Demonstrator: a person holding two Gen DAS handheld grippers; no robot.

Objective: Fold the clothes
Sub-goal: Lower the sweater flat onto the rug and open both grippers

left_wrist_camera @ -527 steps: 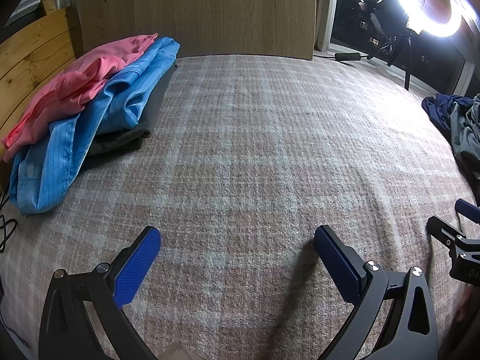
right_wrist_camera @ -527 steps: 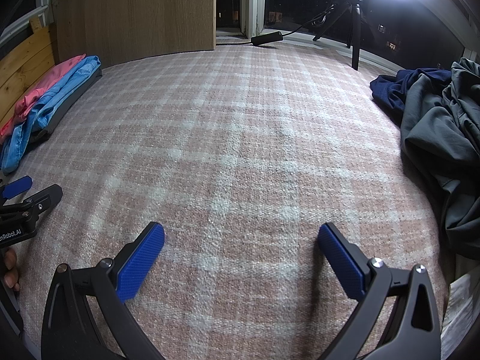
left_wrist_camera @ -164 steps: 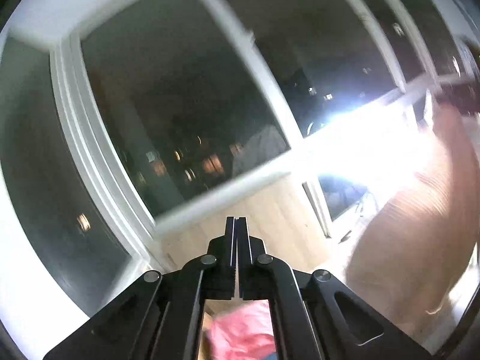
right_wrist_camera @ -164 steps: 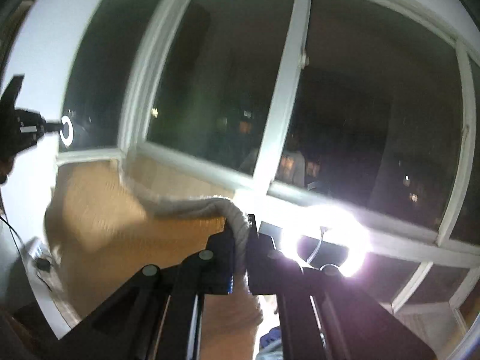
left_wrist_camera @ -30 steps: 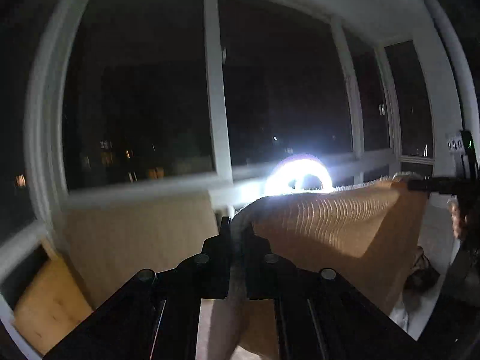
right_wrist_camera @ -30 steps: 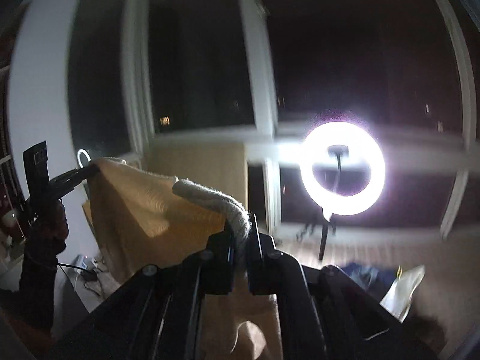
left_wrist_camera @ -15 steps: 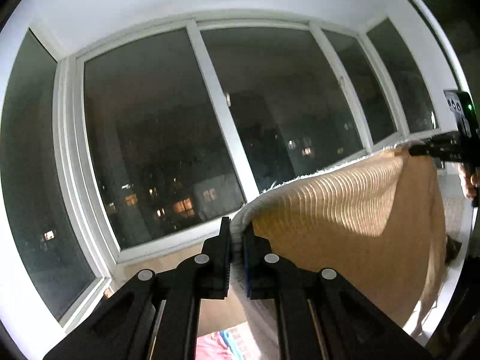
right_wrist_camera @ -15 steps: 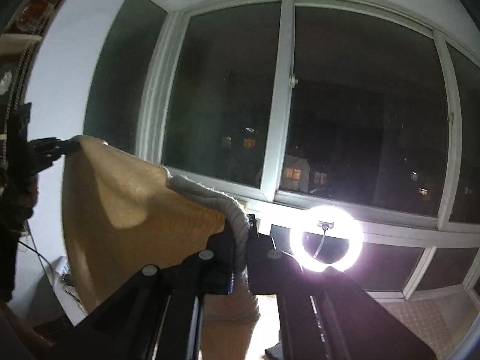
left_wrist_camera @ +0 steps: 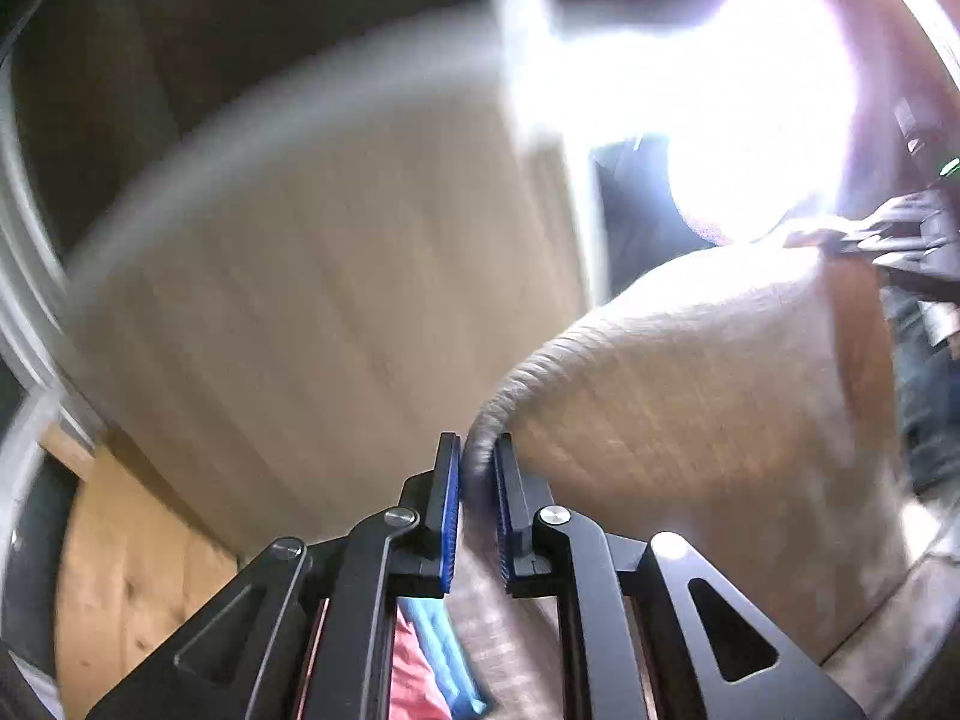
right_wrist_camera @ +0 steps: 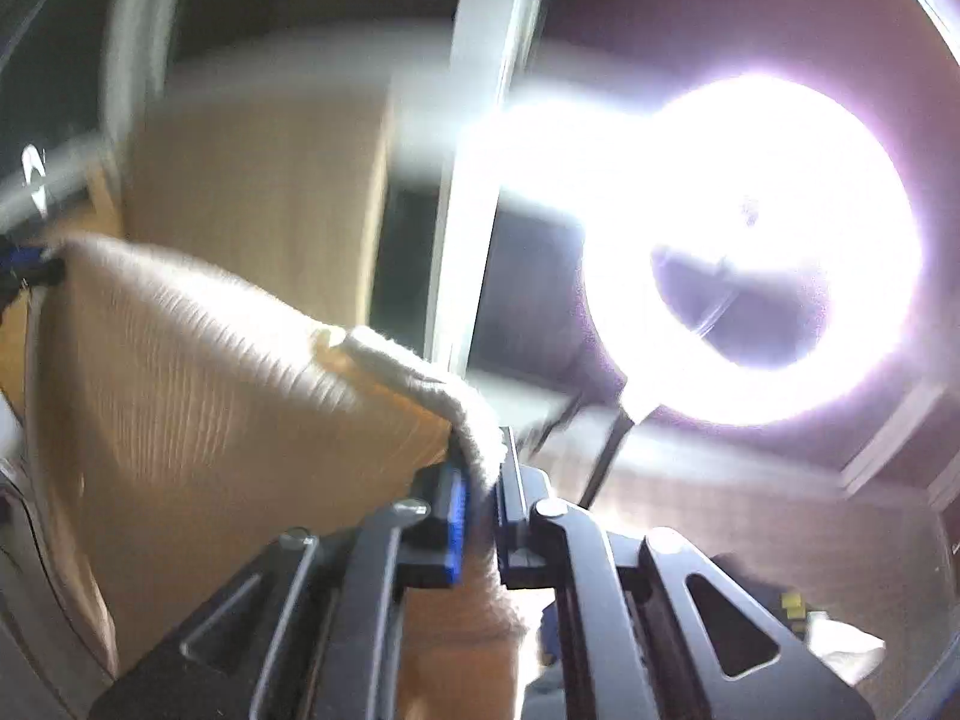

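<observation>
Blurred room: wood panel, window frame, one ring light glaring. One beige ribbed garment hangs stretched between two grippers. Left gripper and right gripper: jaws just eased slightly wider, hem between the pads, grip uncertain. Pink and blue clothes below.

The left gripper, jaws just easing apart, pinches the beige ribbed garment.
</observation>
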